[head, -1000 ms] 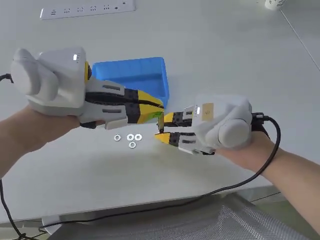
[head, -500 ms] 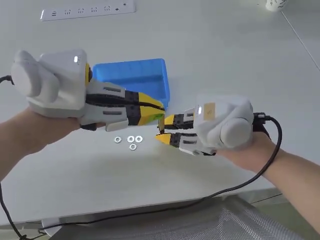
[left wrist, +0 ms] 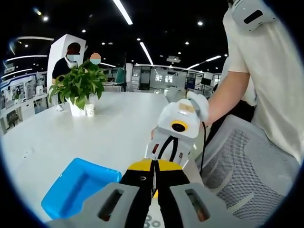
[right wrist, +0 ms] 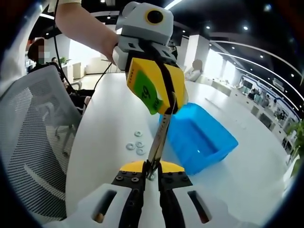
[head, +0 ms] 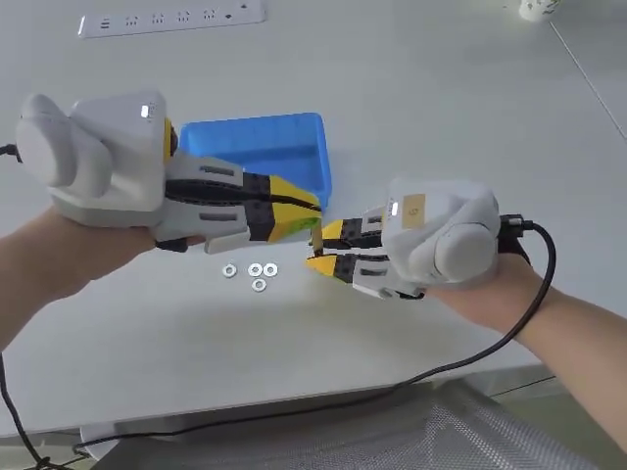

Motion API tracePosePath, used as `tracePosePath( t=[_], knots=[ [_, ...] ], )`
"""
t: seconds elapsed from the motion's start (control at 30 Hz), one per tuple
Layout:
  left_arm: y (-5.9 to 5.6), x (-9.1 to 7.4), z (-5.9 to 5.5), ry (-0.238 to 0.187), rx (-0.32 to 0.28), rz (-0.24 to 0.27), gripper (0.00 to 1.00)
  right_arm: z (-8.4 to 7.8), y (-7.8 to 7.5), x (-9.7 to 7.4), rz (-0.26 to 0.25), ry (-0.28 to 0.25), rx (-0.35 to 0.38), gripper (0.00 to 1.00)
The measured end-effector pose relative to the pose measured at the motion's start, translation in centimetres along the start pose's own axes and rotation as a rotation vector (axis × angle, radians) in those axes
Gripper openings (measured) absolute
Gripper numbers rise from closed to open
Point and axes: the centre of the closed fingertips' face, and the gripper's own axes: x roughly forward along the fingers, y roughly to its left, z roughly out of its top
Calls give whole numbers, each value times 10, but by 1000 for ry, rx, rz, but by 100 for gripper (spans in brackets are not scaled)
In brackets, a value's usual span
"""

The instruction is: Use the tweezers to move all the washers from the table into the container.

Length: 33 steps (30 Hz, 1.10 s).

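Observation:
Thin metal tweezers span the gap between my two grippers, and both are shut on them. In the right gripper view the tweezers rise from my right gripper to the left gripper above. My left gripper comes in from the left and my right gripper from the right. Several small washers lie on the white table, just left of the tweezers and below the left gripper. The blue container stands behind them, and nothing shows inside it.
A white power strip lies at the table's far edge. The right gripper's black cable trails over the front edge above a grey mesh chair. A potted plant stands further down the table.
The right gripper has rolled slightly in the hand. Both grippers still hold the tweezers in the same spot, and the washers have not moved.

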Motion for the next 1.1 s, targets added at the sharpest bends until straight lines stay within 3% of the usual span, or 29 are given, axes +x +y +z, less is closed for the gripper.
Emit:
tracePosePath(
  t=[0.67, 1.1],
  knots=[
    [4, -15, 18, -27, 21, 28, 4, 24, -5, -2, 3, -12, -10, 11],
    [8, -30, 39, -55, 33, 63, 4, 49, -12, -6, 5, -15, -50, 11]
  ],
)
